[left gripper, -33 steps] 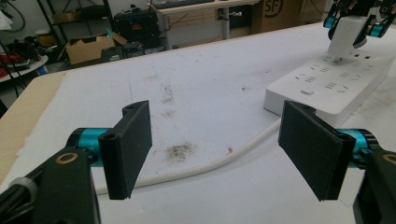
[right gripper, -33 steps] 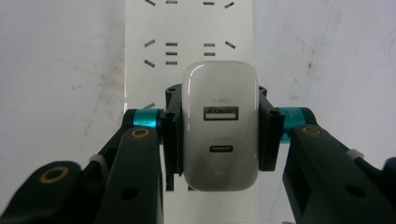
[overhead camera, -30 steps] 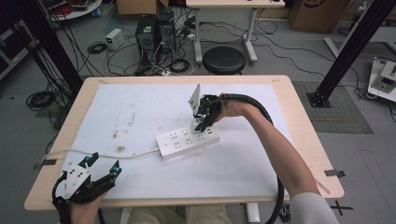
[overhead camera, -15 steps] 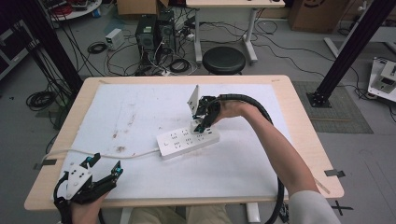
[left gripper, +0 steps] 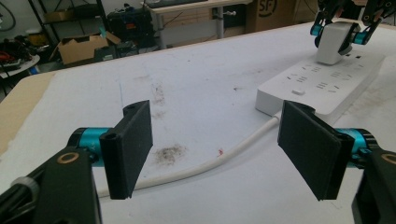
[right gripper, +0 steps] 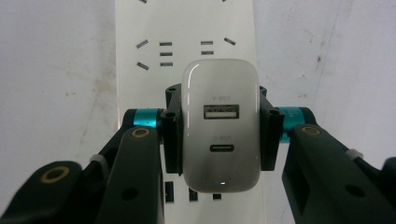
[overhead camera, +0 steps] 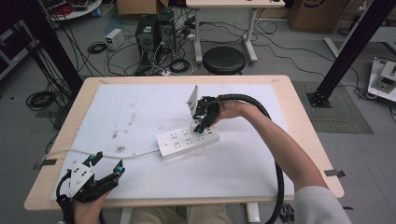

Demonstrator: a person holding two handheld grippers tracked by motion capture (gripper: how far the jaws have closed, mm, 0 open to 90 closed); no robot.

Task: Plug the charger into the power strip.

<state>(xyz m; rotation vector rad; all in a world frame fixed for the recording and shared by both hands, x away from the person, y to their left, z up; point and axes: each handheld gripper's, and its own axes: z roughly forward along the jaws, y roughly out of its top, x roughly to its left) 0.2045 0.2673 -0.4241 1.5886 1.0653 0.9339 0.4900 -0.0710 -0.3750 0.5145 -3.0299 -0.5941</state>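
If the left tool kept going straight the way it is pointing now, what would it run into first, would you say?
Probably the white cable lying across the table between the open left tool jaws, then the power strip further on; depth is hard to judge, so it might pass just above the cable.

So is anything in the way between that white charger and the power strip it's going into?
Nothing visible. The right gripper is clamped on the charger, right over the power strip, which has no other plug in it. The left gripper is open, far off.
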